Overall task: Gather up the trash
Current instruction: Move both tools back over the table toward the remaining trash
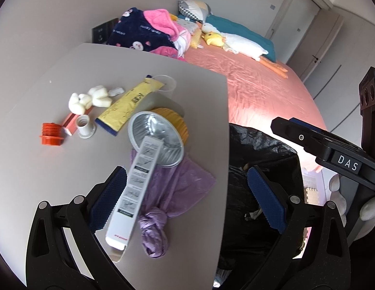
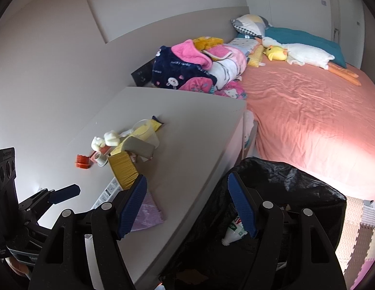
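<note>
Trash lies on the grey table (image 1: pixel 30 169): a long white box (image 1: pixel 136 188) resting across a foil bowl (image 1: pixel 156 140), a knotted purple bag (image 1: pixel 173 188), a yellow packet (image 1: pixel 129 104), white wads (image 1: pixel 88 97), an orange cap (image 1: pixel 50 134) and a white cap (image 1: pixel 85 126). My left gripper (image 1: pixel 187 200) hangs open over the table's right edge, its left pad beside the white box, nothing between the pads. My right gripper (image 2: pixel 187 205) is open and empty, straddling the table edge and the black trash bag (image 2: pixel 296 188). A white tube (image 2: pixel 233 233) lies inside the bag.
The black trash bag (image 1: pixel 260 154) stands on the floor against the table's right side. Behind it is a bed (image 2: pixel 308 111) with a pink sheet, piled blankets (image 2: pixel 199 67) and plush toys. Foam floor mats (image 2: pixel 356 241) lie to the right.
</note>
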A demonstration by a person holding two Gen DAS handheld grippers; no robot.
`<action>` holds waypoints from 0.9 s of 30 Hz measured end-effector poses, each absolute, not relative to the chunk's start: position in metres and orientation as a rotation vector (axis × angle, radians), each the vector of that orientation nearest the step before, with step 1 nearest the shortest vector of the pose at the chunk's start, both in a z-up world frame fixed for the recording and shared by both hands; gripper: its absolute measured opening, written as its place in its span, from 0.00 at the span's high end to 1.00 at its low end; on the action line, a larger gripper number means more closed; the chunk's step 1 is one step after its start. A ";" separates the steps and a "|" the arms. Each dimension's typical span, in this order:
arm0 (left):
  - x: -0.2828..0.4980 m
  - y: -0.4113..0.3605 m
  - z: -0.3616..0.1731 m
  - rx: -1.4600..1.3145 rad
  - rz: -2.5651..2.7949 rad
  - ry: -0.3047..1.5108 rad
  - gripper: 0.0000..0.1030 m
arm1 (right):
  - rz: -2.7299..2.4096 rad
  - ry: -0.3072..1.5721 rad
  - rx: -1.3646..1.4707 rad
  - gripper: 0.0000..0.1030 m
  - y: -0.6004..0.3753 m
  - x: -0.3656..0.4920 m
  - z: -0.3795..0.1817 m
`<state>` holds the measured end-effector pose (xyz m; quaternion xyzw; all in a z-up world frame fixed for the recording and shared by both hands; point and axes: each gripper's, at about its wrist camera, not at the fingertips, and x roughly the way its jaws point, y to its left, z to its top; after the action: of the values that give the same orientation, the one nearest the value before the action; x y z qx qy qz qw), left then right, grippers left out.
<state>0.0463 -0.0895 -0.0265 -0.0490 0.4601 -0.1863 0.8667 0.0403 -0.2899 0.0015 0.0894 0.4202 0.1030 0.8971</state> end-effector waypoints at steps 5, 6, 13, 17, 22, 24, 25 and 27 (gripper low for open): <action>0.043 -0.071 -0.032 -0.127 -0.339 0.965 0.06 | 0.260 0.883 0.162 0.32 -0.271 0.045 -0.001; 0.043 -0.067 -0.034 -0.131 -0.324 0.964 0.06 | 0.270 0.885 0.157 0.32 -0.267 0.045 -0.002; 0.045 -0.053 -0.048 -0.104 -0.268 0.983 0.07 | 0.337 0.915 0.112 0.32 -0.242 0.050 -0.011; 0.050 -0.053 -0.058 -0.076 -0.276 1.011 0.17 | 0.363 0.933 0.100 0.32 -0.232 0.054 -0.016; 0.056 -0.052 -0.072 -0.073 -0.282 1.053 0.33 | 0.383 0.957 0.077 0.32 -0.221 0.064 -0.024; 0.057 -0.050 -0.077 -0.079 -0.284 1.064 0.36 | 0.392 0.970 0.068 0.35 -0.217 0.068 -0.029; 0.058 -0.050 -0.079 -0.082 -0.284 1.070 0.40 | 0.398 0.981 0.064 0.36 -0.214 0.070 -0.032; 0.060 -0.047 -0.083 -0.092 -0.285 1.085 0.46 | 0.414 1.007 0.061 0.43 -0.209 0.075 -0.039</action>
<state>0.0601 -0.0473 -0.0829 -0.0434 0.5142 -0.1351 0.8459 0.0755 -0.2093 -0.0387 0.0289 0.4791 0.1971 0.8548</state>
